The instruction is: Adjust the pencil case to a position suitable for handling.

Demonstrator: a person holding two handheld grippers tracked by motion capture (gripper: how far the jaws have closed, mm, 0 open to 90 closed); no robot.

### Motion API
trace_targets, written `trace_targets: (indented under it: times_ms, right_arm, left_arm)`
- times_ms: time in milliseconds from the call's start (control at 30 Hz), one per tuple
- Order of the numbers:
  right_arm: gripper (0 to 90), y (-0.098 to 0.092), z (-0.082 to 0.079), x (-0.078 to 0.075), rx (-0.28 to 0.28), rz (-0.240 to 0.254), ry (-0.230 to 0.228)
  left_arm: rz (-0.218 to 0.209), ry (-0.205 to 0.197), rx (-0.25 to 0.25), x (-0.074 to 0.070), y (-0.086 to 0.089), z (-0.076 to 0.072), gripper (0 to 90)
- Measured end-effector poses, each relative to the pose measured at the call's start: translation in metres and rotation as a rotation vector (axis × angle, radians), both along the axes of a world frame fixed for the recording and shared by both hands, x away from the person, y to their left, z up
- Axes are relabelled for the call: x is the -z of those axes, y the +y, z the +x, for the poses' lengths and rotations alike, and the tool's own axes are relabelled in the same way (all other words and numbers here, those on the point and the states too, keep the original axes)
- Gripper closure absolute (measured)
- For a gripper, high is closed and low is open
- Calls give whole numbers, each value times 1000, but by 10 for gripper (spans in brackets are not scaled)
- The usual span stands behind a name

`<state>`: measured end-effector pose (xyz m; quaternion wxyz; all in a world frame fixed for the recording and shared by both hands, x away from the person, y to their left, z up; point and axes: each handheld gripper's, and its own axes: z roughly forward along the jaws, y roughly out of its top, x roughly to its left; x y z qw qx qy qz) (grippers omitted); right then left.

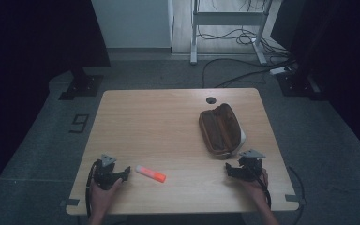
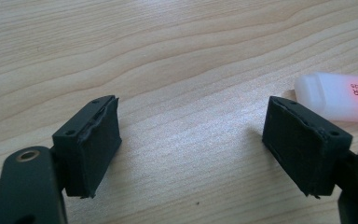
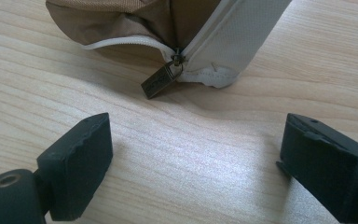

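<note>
A brown pencil case [image 1: 220,130] with a white end lies on the right half of the wooden table [image 1: 168,122]. Its zipper stands open, and a brass zipper pull [image 3: 161,81] hangs at the white end. My right gripper [image 1: 232,170] rests on the table just in front of the case, open, nothing between its jaws [image 3: 193,158]. A white and orange glue stick [image 1: 150,173] lies near the front left. My left gripper [image 1: 122,172] sits just left of it, open and empty [image 2: 191,144], with the stick's white cap [image 2: 340,97] beyond its right jaw.
A round cable hole [image 1: 210,100] sits at the table's far edge. Beyond the table are a desk frame [image 1: 227,28], floor cables [image 1: 243,70] and black stands [image 1: 82,84]. Bare wood spans the table's middle and far left.
</note>
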<state>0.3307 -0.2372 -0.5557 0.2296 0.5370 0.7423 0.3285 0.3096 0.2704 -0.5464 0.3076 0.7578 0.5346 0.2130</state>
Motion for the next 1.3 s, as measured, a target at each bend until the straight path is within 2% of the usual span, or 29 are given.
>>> trace_targets:
  times_ms: [1033,1300]
  right_arm:
    - [100,0,1,0,6,1,-1]
    - [160,-2,-1,-1,-3,8,-11]
  left_arm:
    - [0,0,0,0,0,0,189]
    - [0,0,0,0,0,0,189]
